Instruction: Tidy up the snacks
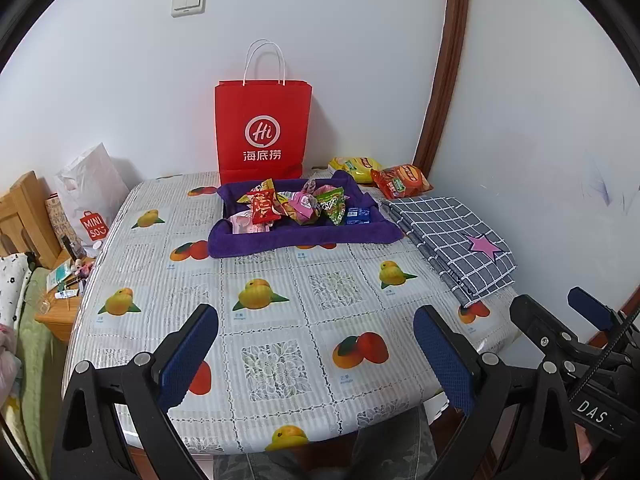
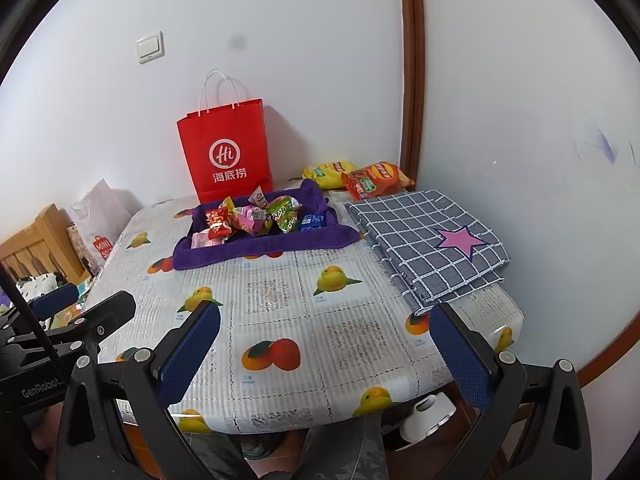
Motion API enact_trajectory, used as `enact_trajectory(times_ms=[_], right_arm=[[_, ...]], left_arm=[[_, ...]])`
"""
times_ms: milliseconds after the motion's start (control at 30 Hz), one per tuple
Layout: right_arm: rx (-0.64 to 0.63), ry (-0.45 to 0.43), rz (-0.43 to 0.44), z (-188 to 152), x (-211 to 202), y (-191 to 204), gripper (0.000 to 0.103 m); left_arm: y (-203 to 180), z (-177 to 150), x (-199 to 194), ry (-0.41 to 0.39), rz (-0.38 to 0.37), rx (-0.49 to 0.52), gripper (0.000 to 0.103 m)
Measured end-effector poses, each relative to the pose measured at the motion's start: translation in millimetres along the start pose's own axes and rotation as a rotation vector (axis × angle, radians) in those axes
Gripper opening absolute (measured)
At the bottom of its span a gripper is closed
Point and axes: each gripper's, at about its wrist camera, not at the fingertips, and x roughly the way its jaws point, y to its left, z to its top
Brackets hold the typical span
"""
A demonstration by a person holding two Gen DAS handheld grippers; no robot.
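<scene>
Left wrist footage showed the left gripper (image 1: 316, 356) hanging over the near edge of a table (image 1: 280, 312) with a fruit-print cover, its blue-padded jaws spread wide and holding nothing. Right wrist footage showed the right gripper (image 2: 328, 356) in the same attitude — jaws wide apart, empty, low over the near edge. Each gripper also appeared at the edge of the other's view, so they sat side by side. At the far side of the table lay a purple towel tray (image 1: 300, 236) with raised edges, and in it a loose heap of small snack packets (image 1: 296, 206) (red, pink, green and blue wrappers, jumbled together). Just behind the tray a red paper bag (image 1: 262, 132) stood upright against the wall. To the right of that bag, in the far corner, two larger chip bags lay touching — a yellow chip bag (image 1: 354, 168) and a red chip bag (image 1: 402, 180). A folded grey checked cloth (image 1: 452, 240) with a pink star lay along the table's right side, near the tray but apart from it.
</scene>
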Motion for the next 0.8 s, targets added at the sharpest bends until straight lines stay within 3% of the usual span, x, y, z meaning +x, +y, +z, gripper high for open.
enact_trajectory(times_ms=[800], right_arm=[[0.007,-0.015,0.000,3.7,-5.8,3.5,0.103]], left_arm=[[-0.3,0.5,-4.0,-0.008,-0.003,0.003,0.099]])
